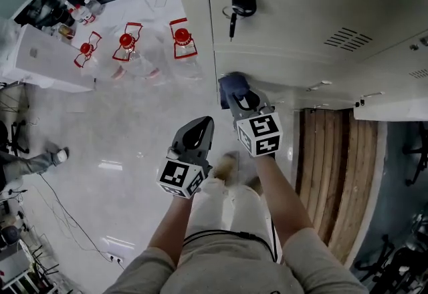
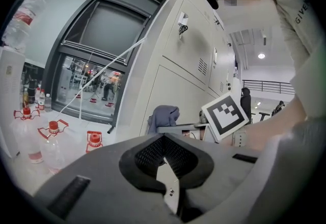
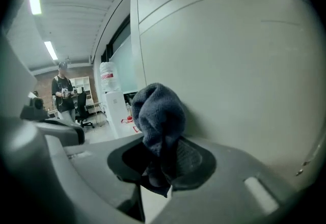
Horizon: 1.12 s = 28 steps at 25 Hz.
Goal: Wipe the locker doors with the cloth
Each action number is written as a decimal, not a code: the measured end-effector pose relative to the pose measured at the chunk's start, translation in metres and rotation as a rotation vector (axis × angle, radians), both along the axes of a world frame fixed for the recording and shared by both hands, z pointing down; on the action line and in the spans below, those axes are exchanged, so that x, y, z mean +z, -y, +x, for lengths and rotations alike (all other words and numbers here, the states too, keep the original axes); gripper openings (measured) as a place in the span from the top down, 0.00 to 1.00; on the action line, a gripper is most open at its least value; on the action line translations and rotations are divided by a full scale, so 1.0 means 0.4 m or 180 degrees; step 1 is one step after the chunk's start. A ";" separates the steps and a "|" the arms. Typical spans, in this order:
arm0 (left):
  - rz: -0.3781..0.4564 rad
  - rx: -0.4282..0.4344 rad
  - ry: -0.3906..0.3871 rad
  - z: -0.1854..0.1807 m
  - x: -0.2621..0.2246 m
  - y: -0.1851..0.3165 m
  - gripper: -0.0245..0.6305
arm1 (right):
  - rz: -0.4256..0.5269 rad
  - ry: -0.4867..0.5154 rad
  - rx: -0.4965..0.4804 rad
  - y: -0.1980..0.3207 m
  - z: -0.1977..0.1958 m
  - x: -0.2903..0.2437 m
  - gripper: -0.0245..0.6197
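Note:
The grey-blue cloth [image 3: 159,116] is bunched between the jaws of my right gripper [image 3: 162,167], which is shut on it. In the head view the cloth [image 1: 232,85] presses against the lower part of a cream locker door [image 1: 294,19]; the right gripper [image 1: 244,102] sits just below it. My left gripper [image 1: 198,133] hangs left of the right one, away from the lockers, shut with nothing in it. From the left gripper view I see the cloth [image 2: 162,116] against the locker door [image 2: 191,50] and my left gripper [image 2: 165,167] in the foreground.
A key [image 1: 239,5] hangs in the door's lock. Water jugs [image 1: 127,45] with red caps stand on the floor left of the lockers. An open locker [image 1: 338,159] with wooden slats lies to the right. A person [image 3: 63,93] stands far off.

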<state>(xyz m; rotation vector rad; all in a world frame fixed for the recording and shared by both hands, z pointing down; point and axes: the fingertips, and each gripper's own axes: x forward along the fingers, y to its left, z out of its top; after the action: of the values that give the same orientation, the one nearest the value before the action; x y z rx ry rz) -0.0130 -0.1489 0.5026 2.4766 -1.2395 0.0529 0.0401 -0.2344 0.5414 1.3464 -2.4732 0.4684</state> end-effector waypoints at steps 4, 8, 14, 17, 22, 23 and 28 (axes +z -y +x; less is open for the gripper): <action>-0.0065 -0.0117 -0.0005 -0.033 0.036 -0.012 0.96 | -0.0081 0.0033 0.0080 0.035 -0.008 0.036 0.81; -0.0127 -0.0182 -0.0019 -0.038 0.074 -0.026 0.96 | -0.0193 0.0094 0.0078 0.039 -0.004 0.096 0.81; -0.0136 -0.0284 -0.0002 -0.068 0.109 -0.031 0.96 | -0.0155 0.0012 0.0008 0.041 -0.004 0.143 0.81; -0.0150 -0.0306 0.0008 -0.078 0.119 -0.041 0.96 | 0.0044 -0.0194 -0.0081 0.028 -0.006 0.133 0.80; -0.0184 -0.0298 -0.0010 -0.073 0.126 -0.060 0.96 | 0.0162 -0.0319 -0.0105 0.022 0.021 0.106 0.80; -0.0184 -0.0289 -0.0021 -0.067 0.124 -0.062 0.96 | 0.0100 -0.0277 -0.0094 0.025 0.027 0.107 0.80; -0.0166 -0.0206 -0.0025 -0.033 0.122 -0.062 0.96 | 0.0006 -0.0312 -0.0159 0.027 0.060 0.116 0.81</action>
<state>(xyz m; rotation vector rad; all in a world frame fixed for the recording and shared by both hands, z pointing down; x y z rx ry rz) -0.0262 -0.1241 0.5514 2.3886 -1.2974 0.0576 0.0640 -0.2451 0.5879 1.2738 -2.4218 0.3792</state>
